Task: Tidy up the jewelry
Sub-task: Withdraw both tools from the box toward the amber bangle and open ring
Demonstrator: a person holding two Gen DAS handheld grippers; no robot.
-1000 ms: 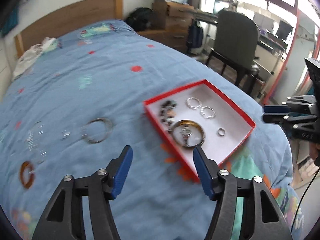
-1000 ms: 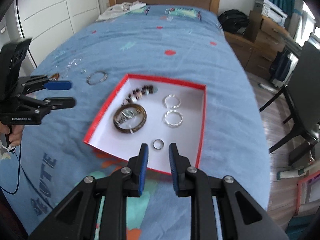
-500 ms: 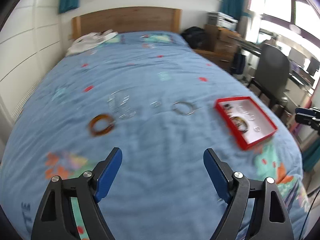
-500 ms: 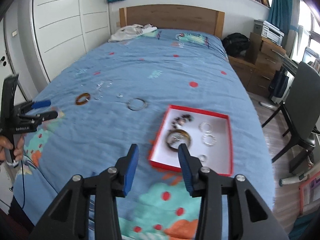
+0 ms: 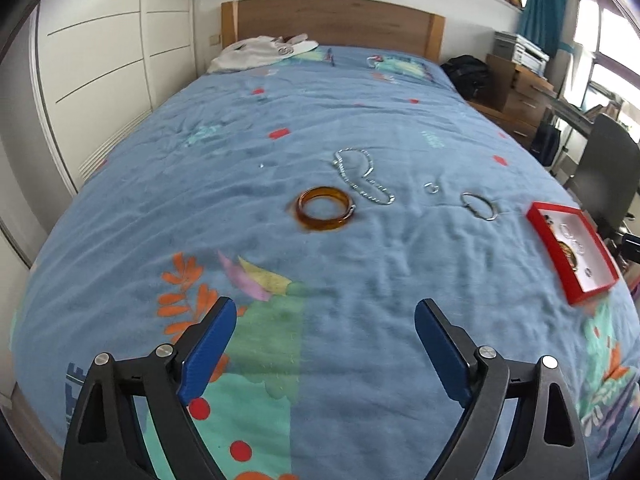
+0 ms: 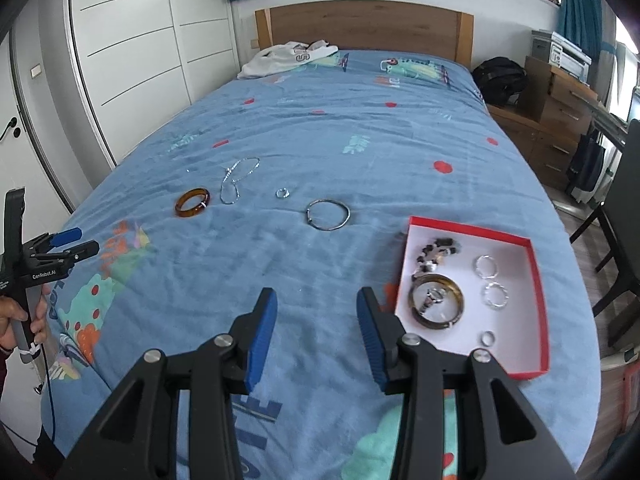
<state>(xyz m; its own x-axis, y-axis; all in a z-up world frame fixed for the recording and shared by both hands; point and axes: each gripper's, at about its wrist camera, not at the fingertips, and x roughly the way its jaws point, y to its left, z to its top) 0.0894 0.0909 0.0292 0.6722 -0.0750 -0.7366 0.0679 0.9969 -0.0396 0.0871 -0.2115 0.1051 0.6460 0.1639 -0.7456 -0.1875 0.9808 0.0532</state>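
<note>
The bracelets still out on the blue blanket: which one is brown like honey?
The amber bangle, the thick see-through brown ring farthest left of the loose pieces. The thin silver hoop nearer the red box is bare metal wire.

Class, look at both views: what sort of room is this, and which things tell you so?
Most likely a bedroom: a bed with a wooden headboard fills the room, fitted wardrobe doors line one wall, and a desk chair stands alongside.
</note>
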